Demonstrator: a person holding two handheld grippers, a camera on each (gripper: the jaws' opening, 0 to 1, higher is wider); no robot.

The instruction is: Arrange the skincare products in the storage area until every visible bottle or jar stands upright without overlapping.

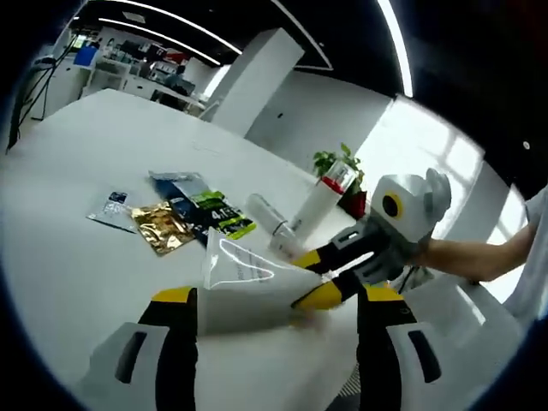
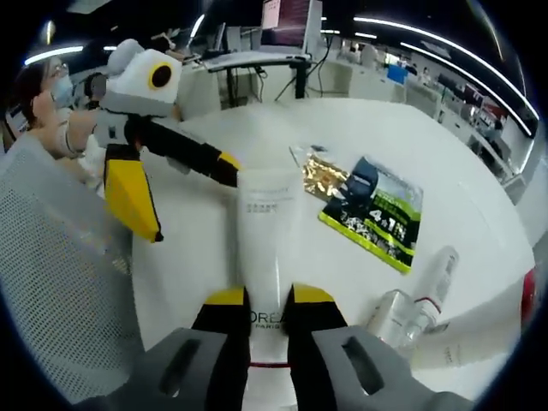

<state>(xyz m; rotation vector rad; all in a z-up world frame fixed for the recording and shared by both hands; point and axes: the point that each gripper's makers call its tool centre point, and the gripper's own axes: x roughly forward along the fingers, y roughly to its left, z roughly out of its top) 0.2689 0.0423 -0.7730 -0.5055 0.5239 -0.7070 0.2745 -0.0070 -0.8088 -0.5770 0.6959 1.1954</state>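
On white table [image 2: 445, 171]: right gripper [image 2: 258, 310] clamps smooth white tube [image 2: 267, 231] (flat-ended).

**Hidden, cropped, unreadable**

Lower end of white tube [image 2: 267, 248] buried between own jaws of right gripper [image 2: 261, 312] in right gripper view; brand print there cut to a few letters. Same tube [image 1: 248, 291] in left gripper view blurred at the near end, partly covered by the other gripper's yellow tips. Small print on green-and-black sachet [image 2: 377, 214] too fine to read. Gold sachet [image 2: 321, 175] partly tucked under the tube's far end. Red-topped item [image 2: 533, 295] cropped at table [image 2: 282, 128] right edge, identity unclear. Clear cap [image 2: 398, 317] contents indistinct. Grey sachet [image 1: 111, 208] lettering too small.
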